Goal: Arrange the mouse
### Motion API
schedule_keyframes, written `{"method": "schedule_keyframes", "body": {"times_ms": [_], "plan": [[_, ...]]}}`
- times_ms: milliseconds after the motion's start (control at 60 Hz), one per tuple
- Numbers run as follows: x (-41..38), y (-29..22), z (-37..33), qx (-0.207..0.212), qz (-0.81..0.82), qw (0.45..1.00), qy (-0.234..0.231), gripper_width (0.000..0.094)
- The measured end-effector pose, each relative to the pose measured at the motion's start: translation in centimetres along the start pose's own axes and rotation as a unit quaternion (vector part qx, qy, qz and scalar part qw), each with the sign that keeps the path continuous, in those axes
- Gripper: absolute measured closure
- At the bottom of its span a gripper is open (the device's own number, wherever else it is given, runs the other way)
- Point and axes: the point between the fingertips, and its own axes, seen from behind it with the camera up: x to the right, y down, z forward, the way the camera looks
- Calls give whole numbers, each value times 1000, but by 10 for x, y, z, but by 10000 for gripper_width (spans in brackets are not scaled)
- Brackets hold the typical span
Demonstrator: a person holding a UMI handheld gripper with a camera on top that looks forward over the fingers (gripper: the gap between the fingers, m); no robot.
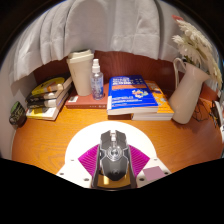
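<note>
A dark grey gaming mouse (112, 155) sits between my gripper's (112, 165) two fingers, its nose pointing away from me. The magenta pads (88, 158) press against both of its sides, so the gripper is shut on it. The mouse is over the near part of the wooden desk (60, 135). I cannot tell whether it rests on the desk or is lifted off it. Its rear end is hidden low between the fingers.
A blue book (138, 97) lies beyond the mouse. A white vase with dried flowers (187, 90) stands at the right. A small bottle (97, 78) and a white box (81, 72) stand at the back. Stacked books (48, 97) lie at the left.
</note>
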Motion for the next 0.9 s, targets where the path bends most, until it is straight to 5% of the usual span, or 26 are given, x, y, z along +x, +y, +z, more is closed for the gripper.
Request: {"method": "schedule_keyframes", "body": {"times_ms": [100,300,567,900], "plan": [[1,2,-8,-16,5,1000,-5,348],[11,-46,-107,54,9,998,-11,66],[34,-52,-283,104,33,993,-34,77],[82,-22,-402,140,27,989,-29,80]]}}
